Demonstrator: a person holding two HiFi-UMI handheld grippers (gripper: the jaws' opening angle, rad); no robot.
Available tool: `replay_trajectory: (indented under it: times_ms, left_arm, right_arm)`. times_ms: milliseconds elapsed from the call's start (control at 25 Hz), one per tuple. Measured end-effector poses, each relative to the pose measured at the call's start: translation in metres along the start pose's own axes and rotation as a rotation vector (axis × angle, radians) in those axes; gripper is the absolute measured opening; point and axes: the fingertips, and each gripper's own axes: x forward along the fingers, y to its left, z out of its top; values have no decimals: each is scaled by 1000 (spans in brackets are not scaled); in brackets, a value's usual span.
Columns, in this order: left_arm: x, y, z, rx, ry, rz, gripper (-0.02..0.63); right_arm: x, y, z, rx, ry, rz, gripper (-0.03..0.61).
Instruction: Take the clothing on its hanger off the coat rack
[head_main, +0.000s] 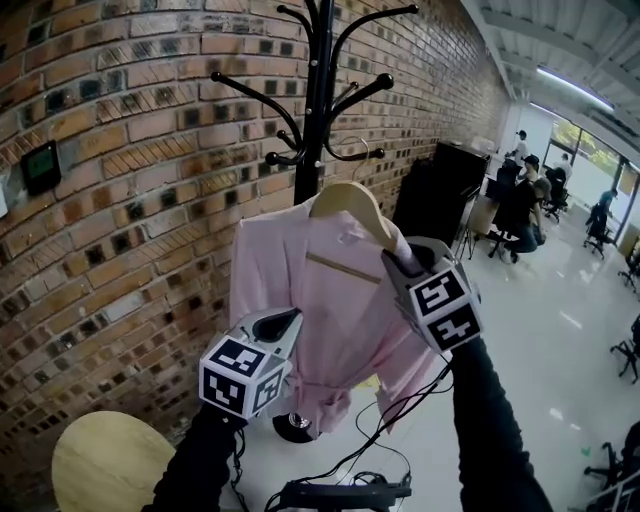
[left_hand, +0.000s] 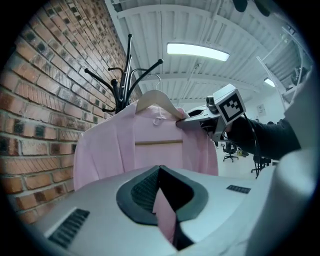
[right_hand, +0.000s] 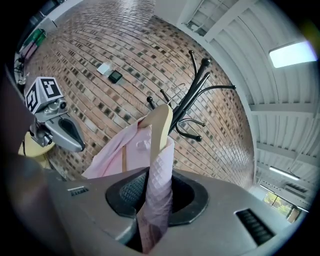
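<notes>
A pink garment (head_main: 320, 300) hangs on a wooden hanger (head_main: 350, 200) just in front of the black coat rack (head_main: 316, 90). The hanger's wire hook (head_main: 352, 148) sits close by the rack's lower arms; in the left gripper view the hook (left_hand: 157, 78) looks free of them. My right gripper (head_main: 395, 262) is shut on the hanger's right shoulder through the cloth, seen edge-on as the hanger (right_hand: 160, 125) between its jaws. My left gripper (head_main: 283, 325) is lower down, shut on a fold of the garment (left_hand: 150, 150).
A brick wall (head_main: 120, 230) runs behind the rack, with a small dark panel (head_main: 40, 165) on it. A round wooden stool (head_main: 105, 465) stands at lower left. Cables and a black device (head_main: 345, 492) lie on the floor. A black cabinet (head_main: 440, 195) and seated people (head_main: 525, 195) are at the right.
</notes>
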Motion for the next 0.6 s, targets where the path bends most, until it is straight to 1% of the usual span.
replay_trajectory:
  times_ms: [160, 240, 400, 600]
  left_arm:
    - [23, -30, 6, 11, 9, -51, 0]
    - [36, -52, 11, 20, 12, -69, 0]
    - [70, -106, 13, 40, 21, -98, 0]
    - [125, -165, 17, 44, 19, -98, 0]
  right_arm:
    - [-28, -19, -24, -4, 23, 2, 77]
    - [-48, -34, -40, -12, 30, -6, 77]
    - [-91, -65, -84, -23, 29, -22, 77]
    - [-125, -112, -141, -28, 23, -7, 77]
